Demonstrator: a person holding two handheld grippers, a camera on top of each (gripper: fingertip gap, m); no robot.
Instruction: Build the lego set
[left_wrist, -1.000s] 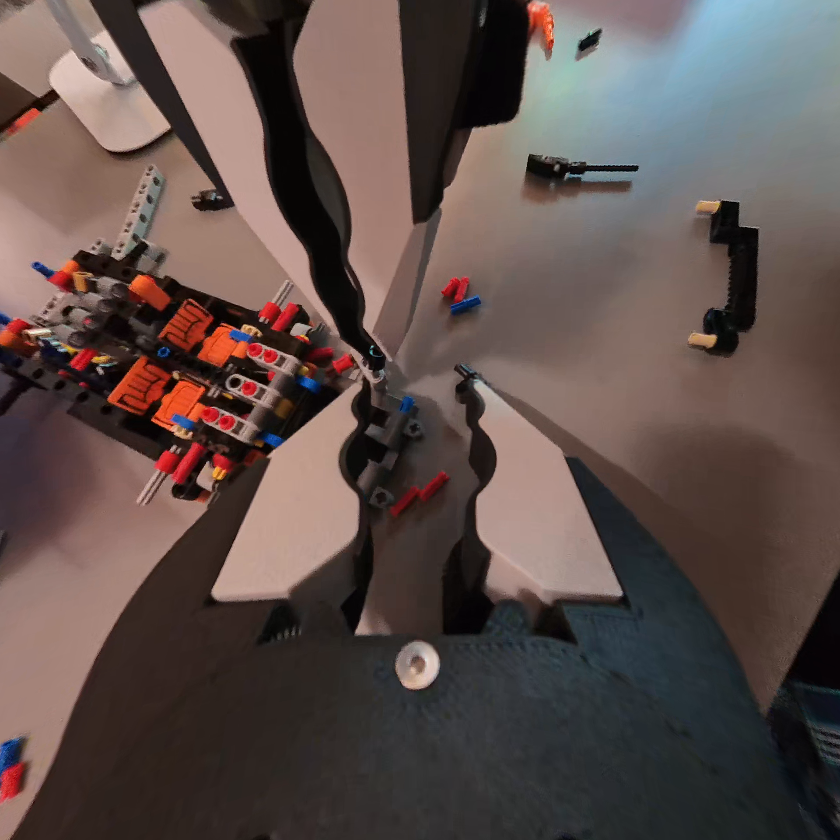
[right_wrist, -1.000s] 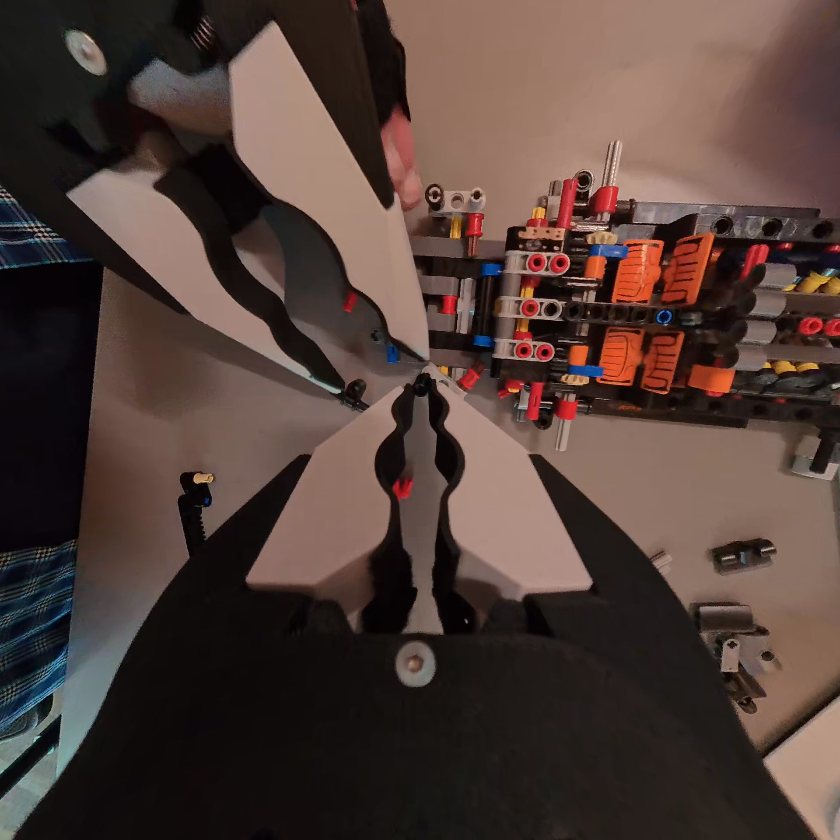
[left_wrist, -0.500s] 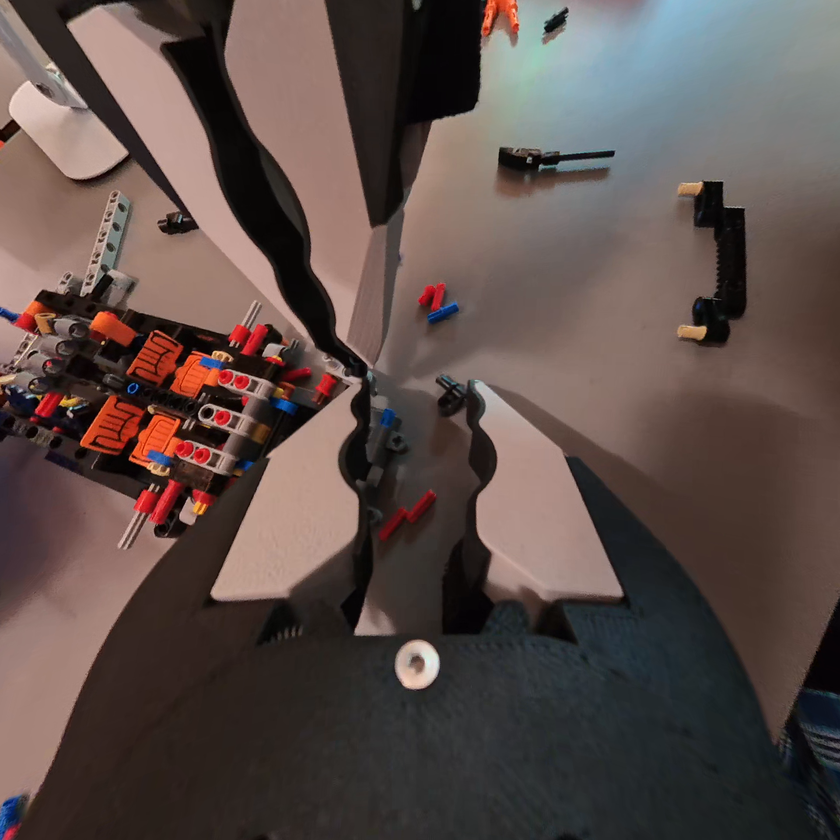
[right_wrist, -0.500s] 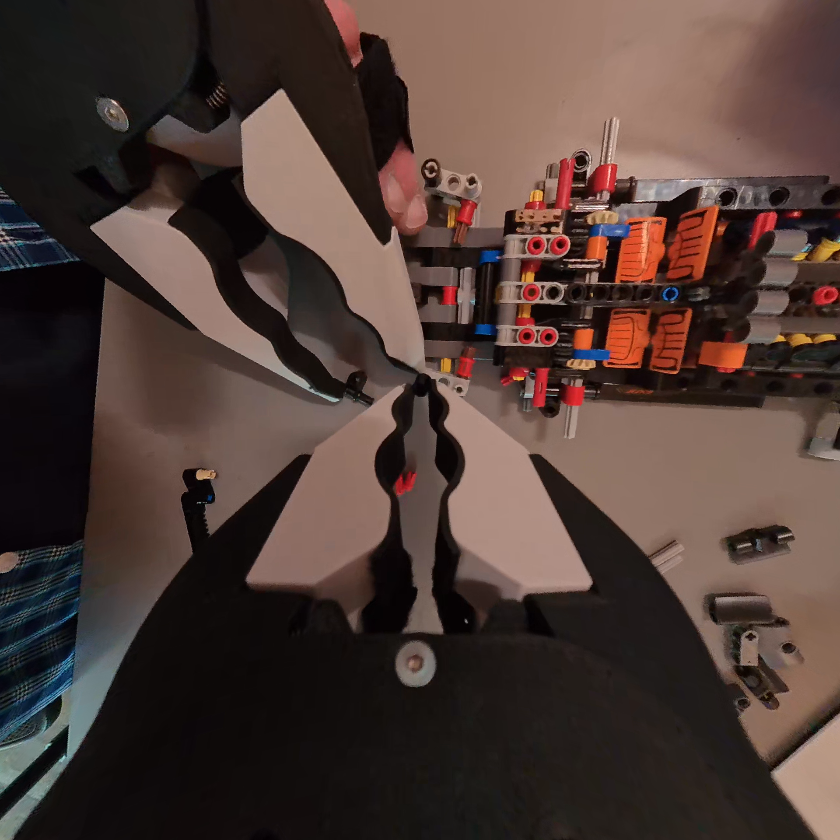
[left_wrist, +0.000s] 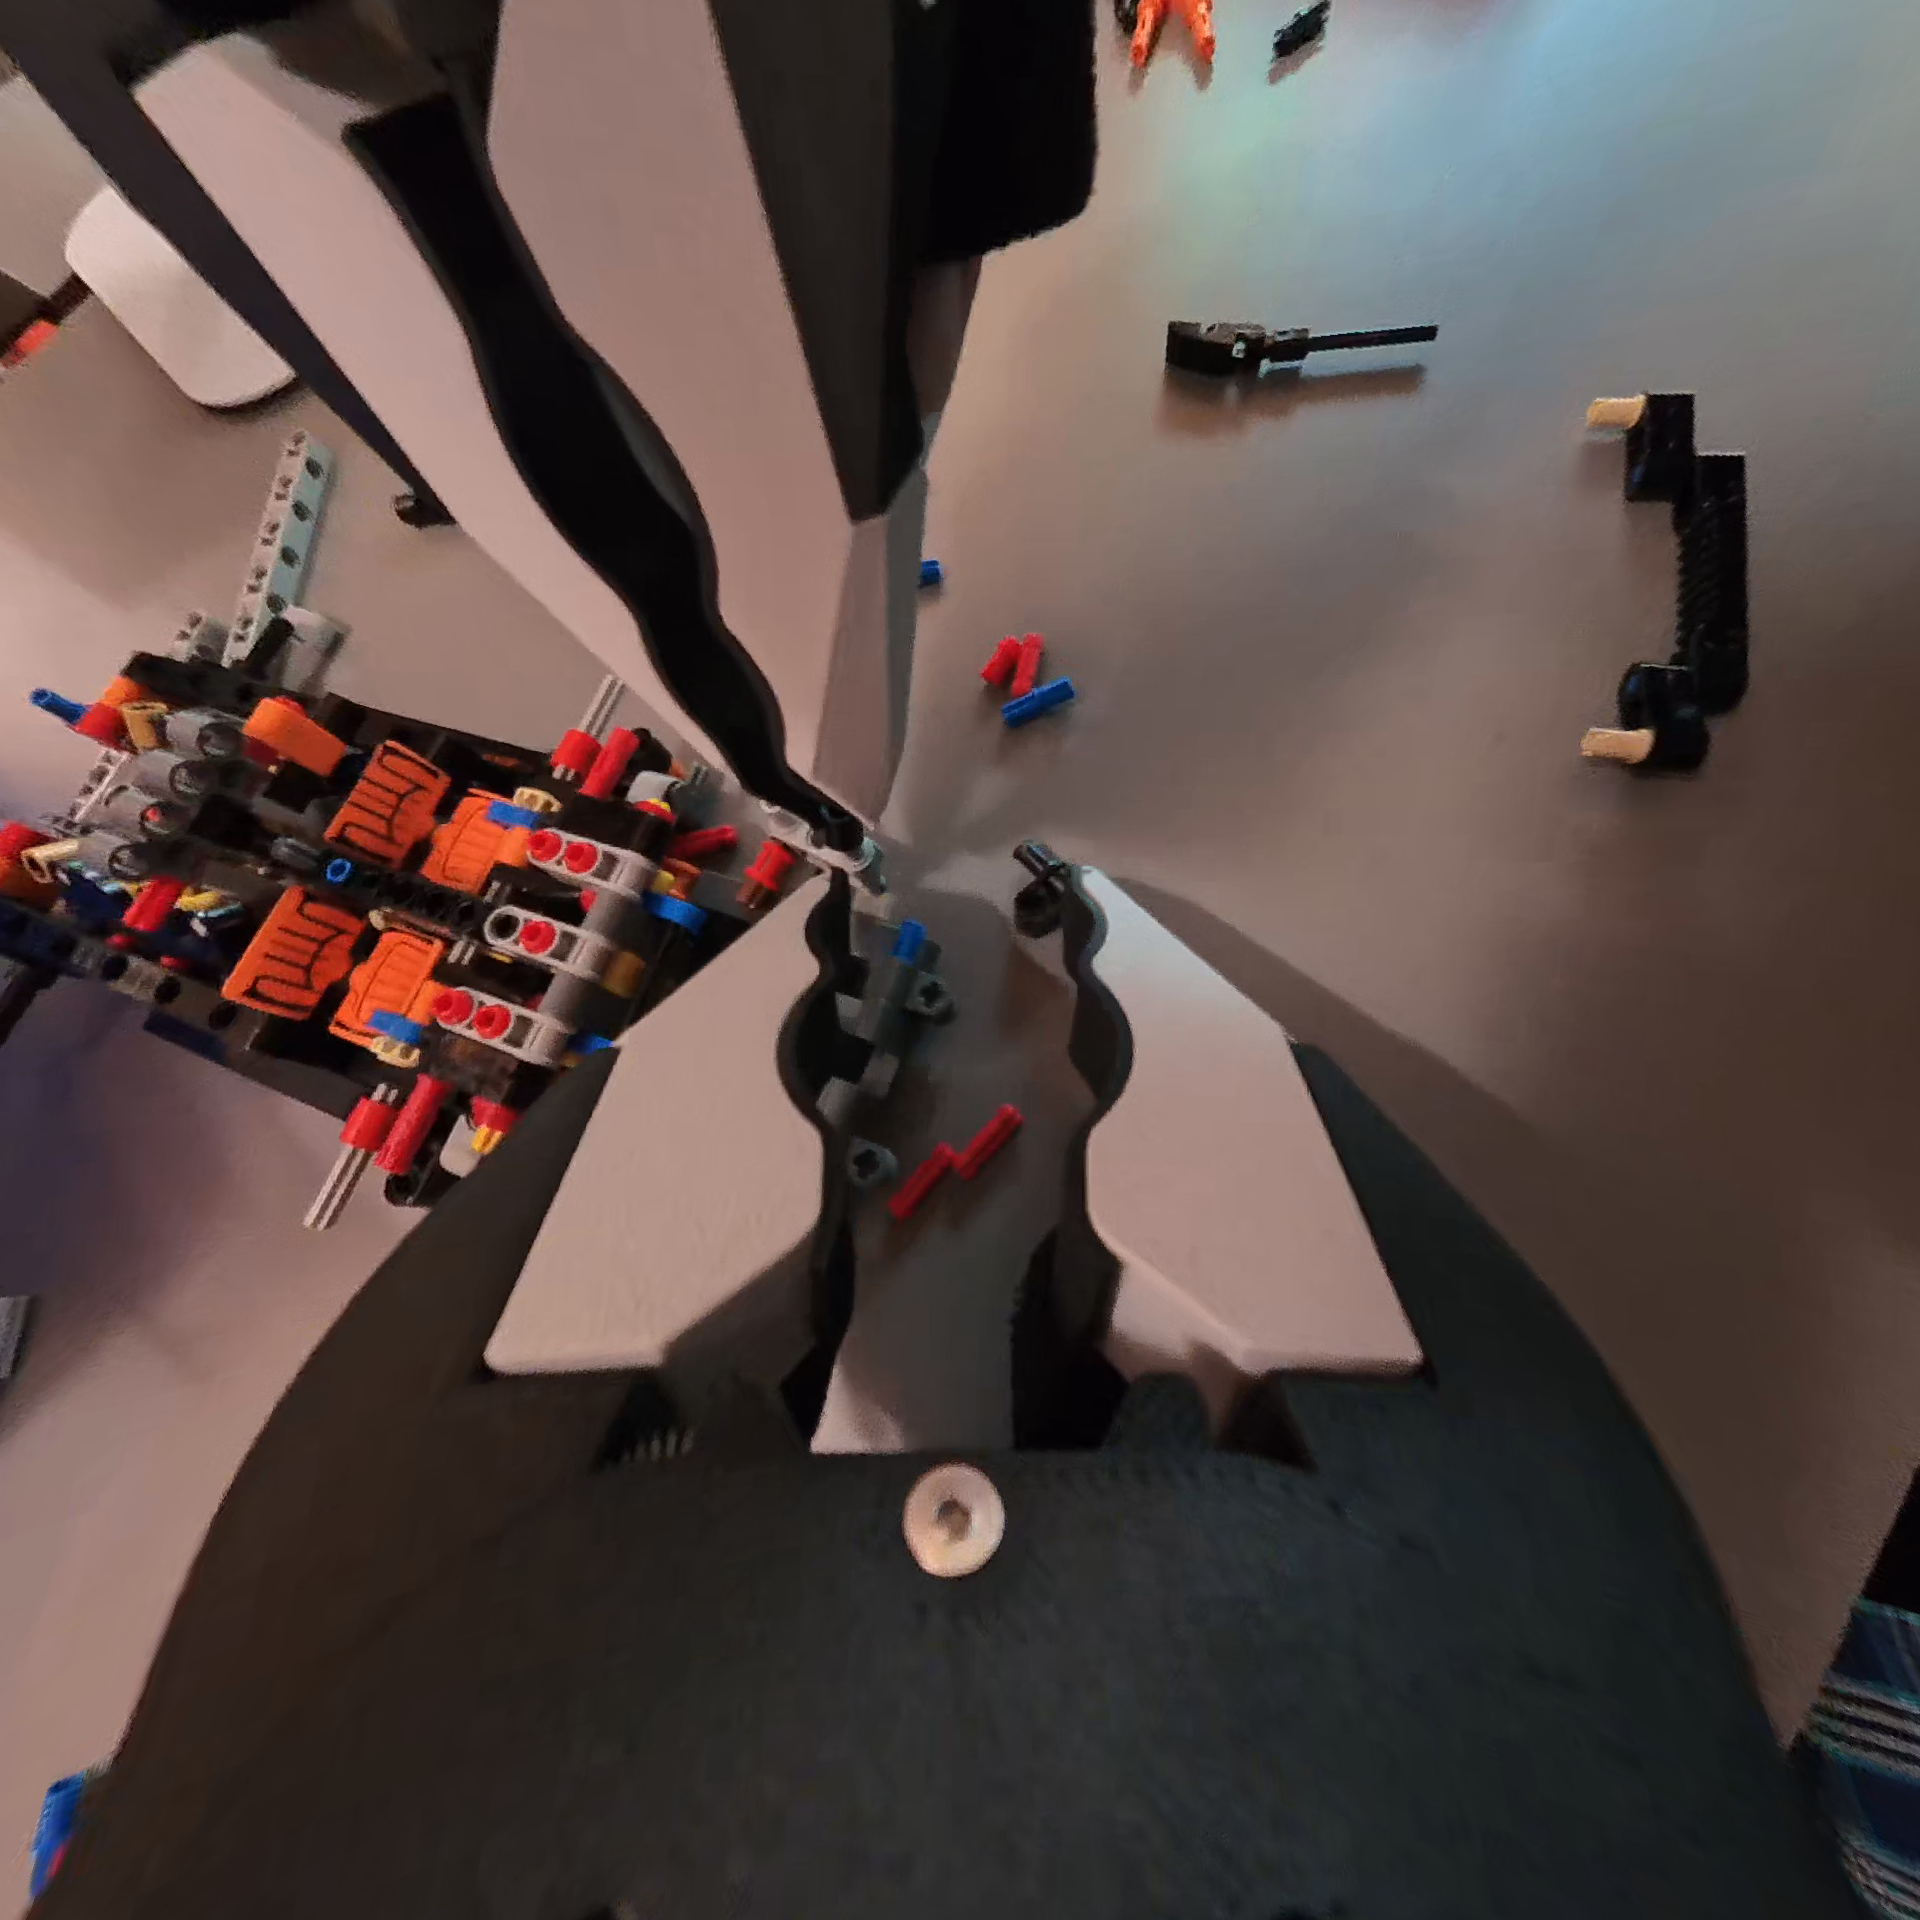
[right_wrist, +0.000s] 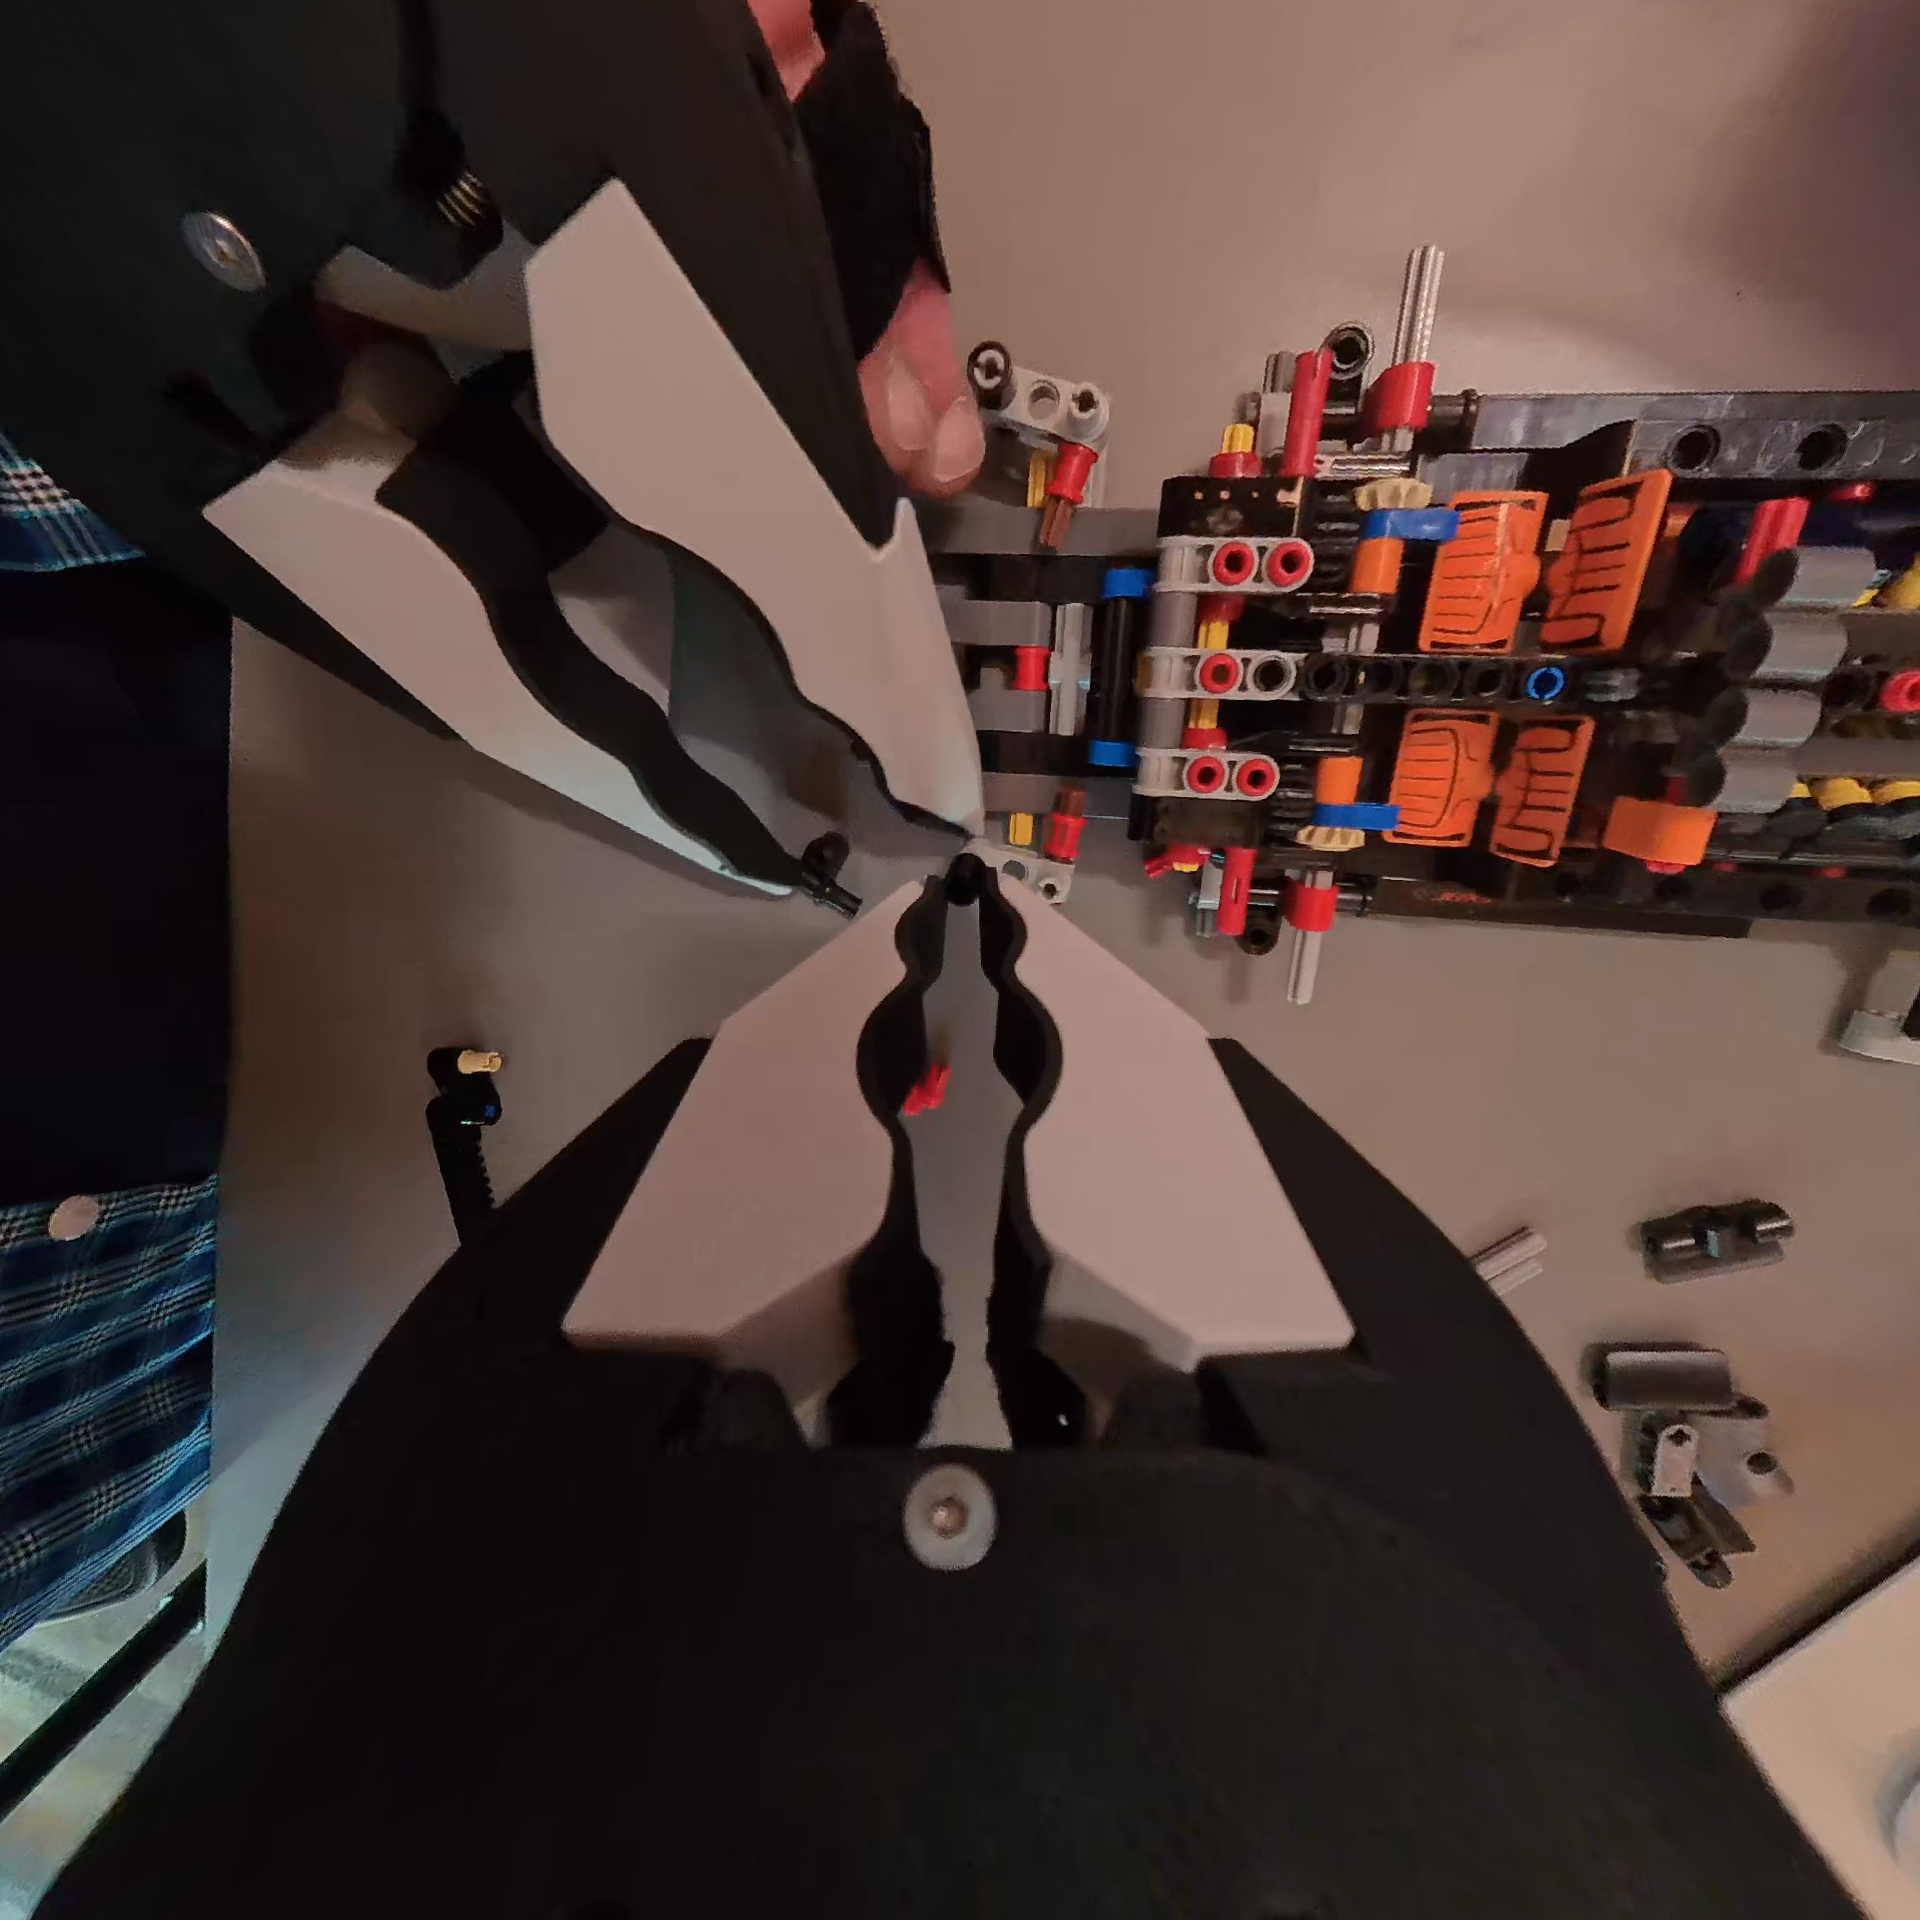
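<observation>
Up front in the left wrist view, the left tongs (left_wrist: 951, 883) stand spread apart over the counter (left_wrist: 1351, 935), gripping nothing. Their left finger lies against a grey end piece (left_wrist: 883, 1023) of the lego model (left_wrist: 416, 914), and a small black pin (left_wrist: 1039, 883) sits at the tip of their right finger; whether it touches is unclear. Between the fingers two red pins (left_wrist: 956, 1158) lie on the counter. The model, black with orange panels and red and blue connectors, sits to the left. The right tongs (left_wrist: 836, 826) come down from the top, their tips pinched together on a small black pin right at the model's near end. Farther right lie a pair of red pins with a blue pin (left_wrist: 1023, 681), a black toothed part with tan pins (left_wrist: 1683, 582), and a black piece with a long axle (left_wrist: 1288, 341).

From the right wrist view, the right tongs (right_wrist: 961, 878) are closed on the black pin (right_wrist: 964, 881) just beside a light grey beam (right_wrist: 1029, 868) at the model's (right_wrist: 1455, 675) end. The left tongs (right_wrist: 894, 847) reach in from the upper left, parted, with the other black pin (right_wrist: 826, 868) at their lower fingertip. A thumb (right_wrist: 920, 400) shows behind them, near a light grey beam (right_wrist: 1044, 400) at the model's corner. Loose grey parts (right_wrist: 1704, 1236) lie on the counter at the right.
</observation>
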